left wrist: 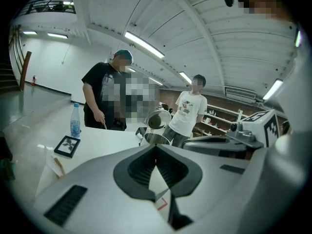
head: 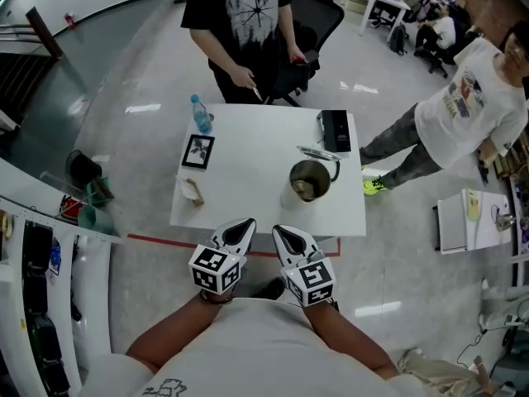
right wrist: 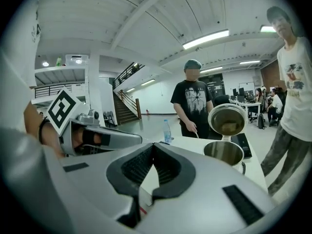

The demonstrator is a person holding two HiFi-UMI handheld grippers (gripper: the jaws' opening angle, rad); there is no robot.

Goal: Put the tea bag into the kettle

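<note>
The steel kettle (head: 310, 180) stands on the right half of the white table (head: 256, 188), its lid swung up and open. The tea bag (head: 193, 191), a small paper packet, lies near the table's left edge. Both grippers hover side by side at the near table edge, far from both objects. My left gripper (head: 245, 224) is shut and empty, and so is my right gripper (head: 279, 230). In the left gripper view the kettle (left wrist: 156, 126) is ahead and the tea bag (left wrist: 54, 164) sits at the left. The right gripper view shows the kettle (right wrist: 224, 152) ahead to the right.
A framed picture (head: 198, 150), a water bottle (head: 201, 114) and a black box (head: 335, 131) sit on the far half of the table. A person in a black shirt (head: 240, 23) stands at the far edge; another in white (head: 463, 114) stands to the right.
</note>
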